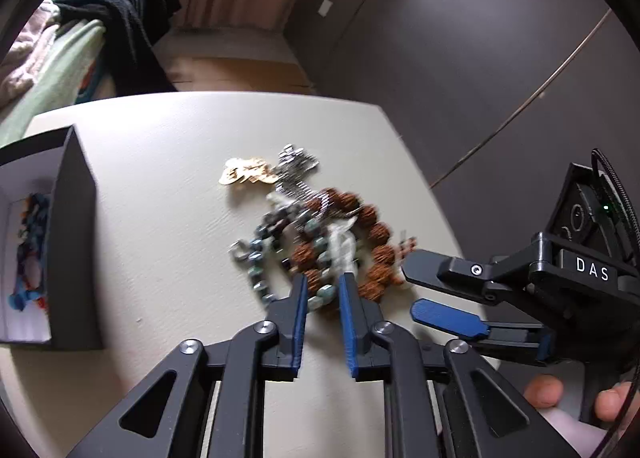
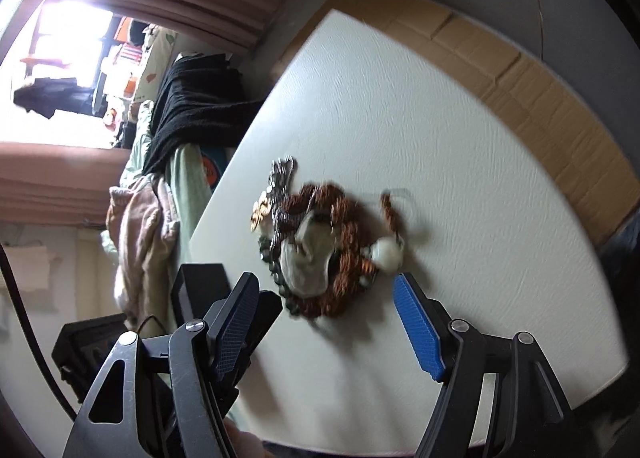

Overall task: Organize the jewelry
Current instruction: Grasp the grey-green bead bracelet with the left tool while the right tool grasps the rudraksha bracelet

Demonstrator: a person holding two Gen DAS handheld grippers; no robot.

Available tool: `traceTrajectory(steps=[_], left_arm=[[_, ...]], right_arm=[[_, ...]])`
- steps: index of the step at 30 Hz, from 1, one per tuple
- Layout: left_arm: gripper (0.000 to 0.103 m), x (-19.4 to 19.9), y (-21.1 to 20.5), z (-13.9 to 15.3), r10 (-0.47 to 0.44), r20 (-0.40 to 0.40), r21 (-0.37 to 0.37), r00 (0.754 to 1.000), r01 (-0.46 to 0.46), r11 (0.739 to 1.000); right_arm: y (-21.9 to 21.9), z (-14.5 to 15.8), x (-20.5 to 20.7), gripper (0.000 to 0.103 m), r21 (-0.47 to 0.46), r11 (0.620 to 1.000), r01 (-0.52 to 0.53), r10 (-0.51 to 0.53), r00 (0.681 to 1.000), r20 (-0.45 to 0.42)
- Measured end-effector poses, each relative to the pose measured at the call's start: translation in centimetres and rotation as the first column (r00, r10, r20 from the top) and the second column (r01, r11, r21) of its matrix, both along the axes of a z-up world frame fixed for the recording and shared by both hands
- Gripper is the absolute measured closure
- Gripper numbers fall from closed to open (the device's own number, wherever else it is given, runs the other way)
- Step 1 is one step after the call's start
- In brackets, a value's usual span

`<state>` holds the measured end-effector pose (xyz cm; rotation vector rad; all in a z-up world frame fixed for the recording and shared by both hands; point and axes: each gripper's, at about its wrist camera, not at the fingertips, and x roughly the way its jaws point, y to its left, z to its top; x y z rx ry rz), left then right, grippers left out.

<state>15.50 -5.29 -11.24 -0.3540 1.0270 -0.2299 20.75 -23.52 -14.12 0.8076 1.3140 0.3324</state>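
A tangled pile of jewelry lies on the white table [image 1: 168, 186]: a brown bead bracelet [image 1: 376, 234], a green stone bracelet [image 1: 260, 258], a silver piece [image 1: 296, 170] and a gold piece [image 1: 244, 172]. My left gripper [image 1: 323, 290] is narrowly open, its fingertips straddling green beads at the pile's near edge. My right gripper [image 1: 412, 290] is open beside the pile's right side. In the right wrist view the pile [image 2: 320, 250] lies just beyond the open right gripper [image 2: 324, 298]. A dark box [image 1: 60, 242] at the left holds blue jewelry [image 1: 30, 254].
Clothes [image 1: 120, 18] hang over a bed beside the table's far left edge. Cardboard [image 2: 540, 98] lies on the floor past the table. A dark wall [image 1: 460, 38] stands on the right. The left gripper's body [image 2: 200, 298] shows at the left in the right wrist view.
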Motion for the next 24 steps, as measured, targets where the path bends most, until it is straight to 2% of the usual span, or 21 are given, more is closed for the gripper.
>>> traceTrajectory(steps=[3, 5, 8, 11, 13, 15, 17, 21, 24], left_arm=[[0.098, 0.0, 0.6, -0.7, 0.012, -0.016, 0.003, 1.0, -0.012, 1.0], [0.098, 0.0, 0.9, -0.6, 0.011, -0.012, -0.01, 1.0, -0.011, 1.0], [0.098, -0.6, 1.2, 0.6, 0.0, 0.045, -0.006, 0.999, 0.0, 1.0], [0.092, -0.4, 1.2, 0.7, -0.011, 0.043, 0.004, 0.999, 0.011, 1.0], [0.078, -0.2, 1.3, 0.4, -0.009, 0.027, -0.001, 1.0, 0.009, 1.0], [0.071, 0.0, 1.3, 0.1, -0.003, 0.025, 0.009, 1.0, 0.003, 1.0], [0.071, 0.1, 1.4, 0.0, -0.003, 0.028, 0.012, 1.0, 0.003, 1.0], [0.071, 0.6, 1.4, -0.2, -0.01, 0.029, 0.014, 1.0, 0.01, 1.0], [0.071, 1.0, 0.9, -0.6, -0.027, 0.024, 0.018, 0.999, 0.027, 0.999]], right_arm=[[0.1, -1.1, -0.6, 0.045, 0.027, 0.999, 0.028, -0.027, 0.999, -0.047], [0.4, -1.4, -0.8, 0.046, 0.016, 0.999, 0.033, -0.032, 0.998, -0.054], [1.1, -1.3, -0.6, 0.047, -0.018, 0.999, 0.027, -0.027, 0.999, -0.036], [1.5, -1.0, -0.4, 0.05, -0.068, 0.997, 0.025, -0.025, 1.0, -0.009], [2.0, -1.1, -0.1, 0.053, -0.086, 0.996, 0.02, -0.02, 1.0, -0.007], [2.3, -1.3, 0.2, 0.053, -0.099, 0.995, 0.017, -0.018, 1.0, -0.006], [2.5, -1.1, 0.6, 0.054, -0.124, 0.992, 0.013, -0.012, 1.0, 0.009], [3.0, -0.9, 1.4, 0.064, -0.186, 0.983, -0.001, 0.006, 1.0, 0.026], [3.2, -0.7, 1.9, 0.065, -0.219, 0.976, -0.013, 0.022, 0.999, 0.036]])
